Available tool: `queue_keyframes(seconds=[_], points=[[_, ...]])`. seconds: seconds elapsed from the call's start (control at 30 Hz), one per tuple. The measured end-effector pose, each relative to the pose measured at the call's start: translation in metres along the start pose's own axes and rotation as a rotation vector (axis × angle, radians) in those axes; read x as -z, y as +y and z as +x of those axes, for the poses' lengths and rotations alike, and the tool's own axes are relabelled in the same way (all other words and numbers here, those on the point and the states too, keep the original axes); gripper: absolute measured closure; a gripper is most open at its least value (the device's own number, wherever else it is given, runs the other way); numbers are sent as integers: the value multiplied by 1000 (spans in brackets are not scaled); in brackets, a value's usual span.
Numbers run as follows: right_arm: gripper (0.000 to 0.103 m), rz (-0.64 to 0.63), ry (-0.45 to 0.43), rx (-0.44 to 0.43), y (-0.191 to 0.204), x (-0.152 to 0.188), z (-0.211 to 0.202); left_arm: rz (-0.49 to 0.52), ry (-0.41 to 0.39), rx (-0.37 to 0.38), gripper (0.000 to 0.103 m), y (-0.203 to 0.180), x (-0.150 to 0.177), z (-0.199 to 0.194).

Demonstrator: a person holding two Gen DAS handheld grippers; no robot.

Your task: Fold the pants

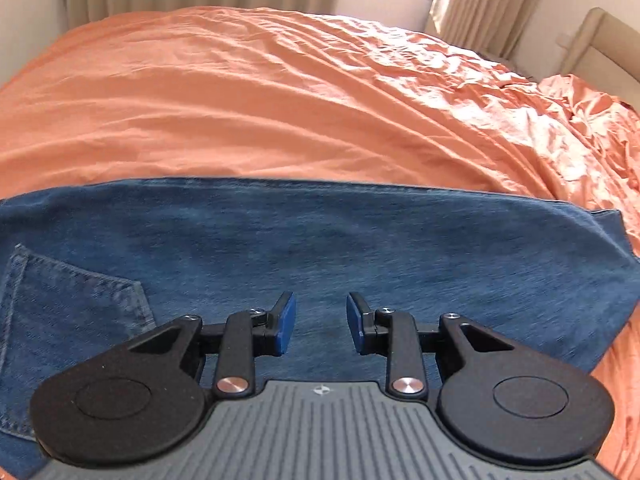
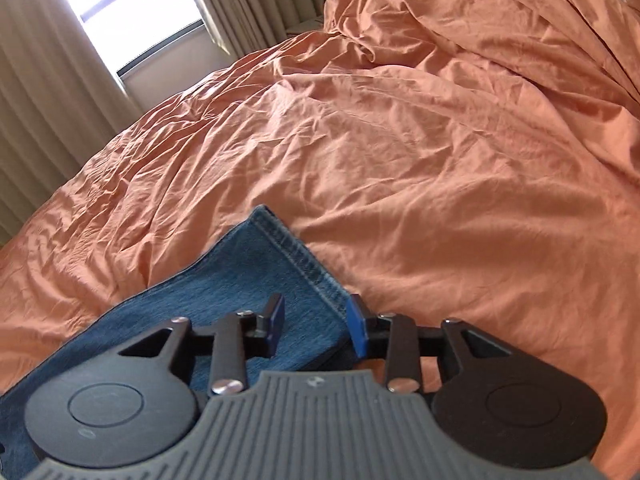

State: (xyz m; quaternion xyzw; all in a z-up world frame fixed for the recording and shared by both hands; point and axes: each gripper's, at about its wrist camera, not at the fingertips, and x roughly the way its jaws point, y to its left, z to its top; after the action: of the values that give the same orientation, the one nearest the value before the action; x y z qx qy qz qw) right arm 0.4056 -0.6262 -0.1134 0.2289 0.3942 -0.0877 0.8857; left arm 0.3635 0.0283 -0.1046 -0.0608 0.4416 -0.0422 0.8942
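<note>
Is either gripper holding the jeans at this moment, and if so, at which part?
Nothing is held. The left gripper is open above the jeans, and the right gripper is open over the hem.

right claw (image 2: 316, 330) gapes over jeans (image 2: 256, 280) hem; orange bedsheet (image 2: 440, 180) beyond

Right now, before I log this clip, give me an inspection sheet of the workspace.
Surface: bed under a wrinkled orange sheet, bunched up toward the far right.
Job's things: blue jeans lying flat on the sheet, back pocket facing up, hem near the right gripper.
Clutter: nothing seen.
Grippers: left gripper open above the denim; right gripper open at the hem corner, nothing held.
Cables: nothing seen.
Surroundings: beige curtains, bright window, beige headboard.
</note>
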Motion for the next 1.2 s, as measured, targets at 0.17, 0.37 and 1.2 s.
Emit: queue_keyframes(seconds=[0.17,0.37,1.2], points=[[38,224,64,-104,-22,29,8,49,-3,91,68,-40,-16,20],[38,472,77,-183,-61,54,37,103,20,174,68,-87,-26,57],[102,257,3,-232,-63,31,57,182,63,147,69,-170,-68,164]])
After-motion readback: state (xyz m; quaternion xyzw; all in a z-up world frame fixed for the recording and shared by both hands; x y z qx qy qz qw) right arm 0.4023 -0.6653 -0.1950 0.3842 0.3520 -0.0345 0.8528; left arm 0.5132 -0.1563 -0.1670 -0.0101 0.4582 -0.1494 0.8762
